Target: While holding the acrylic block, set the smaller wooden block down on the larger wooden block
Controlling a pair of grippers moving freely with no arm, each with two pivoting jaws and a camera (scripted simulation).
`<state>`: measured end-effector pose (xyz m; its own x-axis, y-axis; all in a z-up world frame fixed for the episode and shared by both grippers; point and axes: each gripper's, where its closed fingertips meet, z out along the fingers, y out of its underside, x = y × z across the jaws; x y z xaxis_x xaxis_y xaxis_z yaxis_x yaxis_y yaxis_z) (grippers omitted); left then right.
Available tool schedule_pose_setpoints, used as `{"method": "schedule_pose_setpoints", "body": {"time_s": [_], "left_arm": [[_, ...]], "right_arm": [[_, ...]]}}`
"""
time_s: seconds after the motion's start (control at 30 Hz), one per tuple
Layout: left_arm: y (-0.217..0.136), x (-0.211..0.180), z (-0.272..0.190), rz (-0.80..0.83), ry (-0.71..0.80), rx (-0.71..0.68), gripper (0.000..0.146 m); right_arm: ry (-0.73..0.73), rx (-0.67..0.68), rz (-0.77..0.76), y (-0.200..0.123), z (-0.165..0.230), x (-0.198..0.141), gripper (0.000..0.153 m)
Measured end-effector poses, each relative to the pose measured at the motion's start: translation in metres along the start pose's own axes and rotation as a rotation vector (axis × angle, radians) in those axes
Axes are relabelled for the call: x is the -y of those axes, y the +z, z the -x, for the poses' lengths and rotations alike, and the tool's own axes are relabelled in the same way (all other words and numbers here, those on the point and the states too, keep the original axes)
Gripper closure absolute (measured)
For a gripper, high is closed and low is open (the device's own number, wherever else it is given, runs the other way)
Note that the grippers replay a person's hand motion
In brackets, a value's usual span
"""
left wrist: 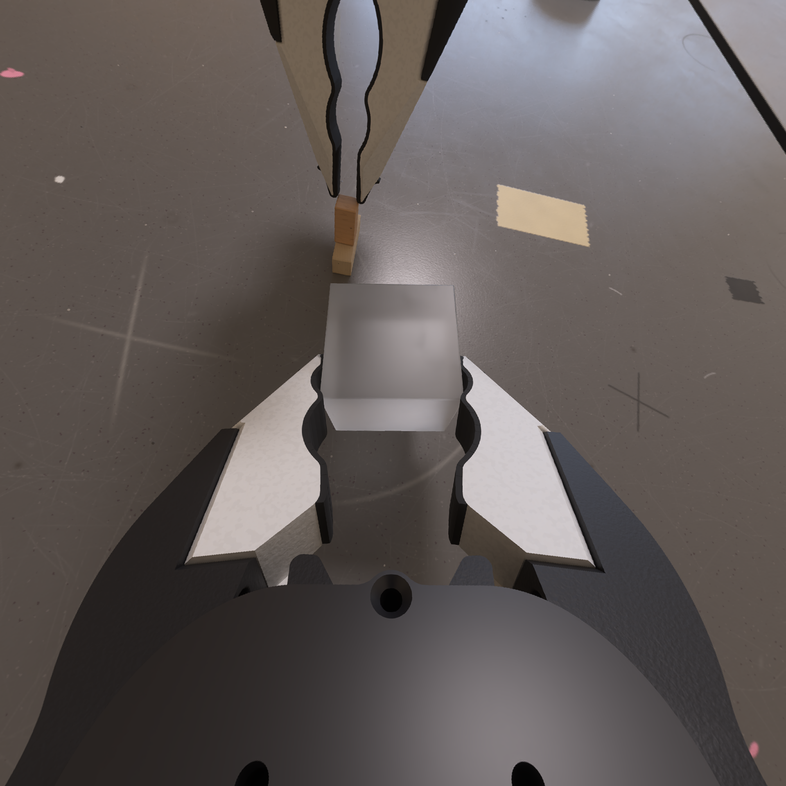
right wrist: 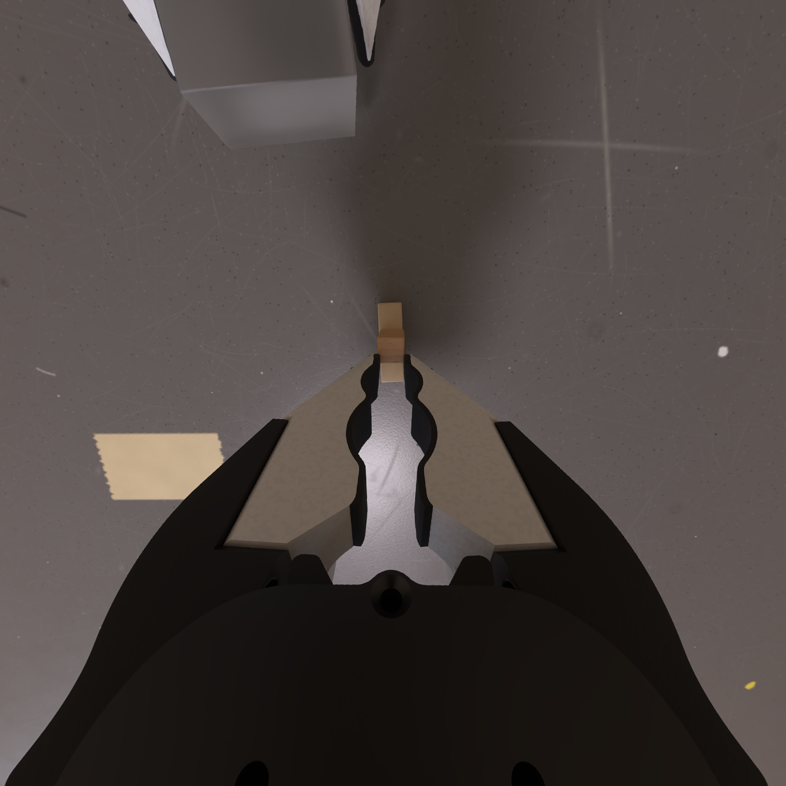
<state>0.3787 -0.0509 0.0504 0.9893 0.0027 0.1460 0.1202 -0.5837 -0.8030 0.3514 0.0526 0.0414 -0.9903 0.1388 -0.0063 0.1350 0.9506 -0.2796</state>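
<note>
My left gripper (left wrist: pixel 391 361) is shut on the frosted acrylic block (left wrist: pixel 389 340) and holds it above the grey floor. The block also shows at the top of the right wrist view (right wrist: pixel 272 85). The smaller wooden block (left wrist: pixel 345 221), darker tan, stands upright on the paler larger wooden block (left wrist: pixel 343 260), which lies flat. My right gripper (left wrist: pixel 348 197) points down right above the smaller block, its tips level with the block's top. In the right wrist view my right gripper (right wrist: pixel 391 359) has its jaws a narrow gap apart. The smaller block (right wrist: pixel 390 342) and the larger block (right wrist: pixel 390 314) lie just past the tips.
A tan tape patch (left wrist: pixel 542 215) lies on the floor right of the blocks; it also shows in the right wrist view (right wrist: pixel 157 465). A small dark patch (left wrist: pixel 744 290) and a black line (left wrist: pixel 744 72) are farther right.
</note>
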Motion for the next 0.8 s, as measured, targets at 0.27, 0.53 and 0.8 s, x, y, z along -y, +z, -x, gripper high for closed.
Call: {"method": "schedule_pose_setpoints", "body": {"time_s": [0.27, 0.53, 0.8], "left_arm": [[0.0007, -0.0005, 0.0, -0.003, -0.002, -0.002, 0.086], [0.0018, -0.0006, -0.001, -0.007, -0.004, -0.01, 0.086], [0.002, -0.0005, -0.0012, -0.012, -0.009, -0.016, 0.086]], "right_arm": [[-0.044, -0.055, 0.051, 0.0, 0.0016, 0.0006, 0.142], [-0.056, -0.098, 0.112, 0.0002, 0.0033, 0.0003, 0.153], [-0.041, -0.096, 0.12, 0.0002, 0.0033, 0.0003, 0.153]]}}
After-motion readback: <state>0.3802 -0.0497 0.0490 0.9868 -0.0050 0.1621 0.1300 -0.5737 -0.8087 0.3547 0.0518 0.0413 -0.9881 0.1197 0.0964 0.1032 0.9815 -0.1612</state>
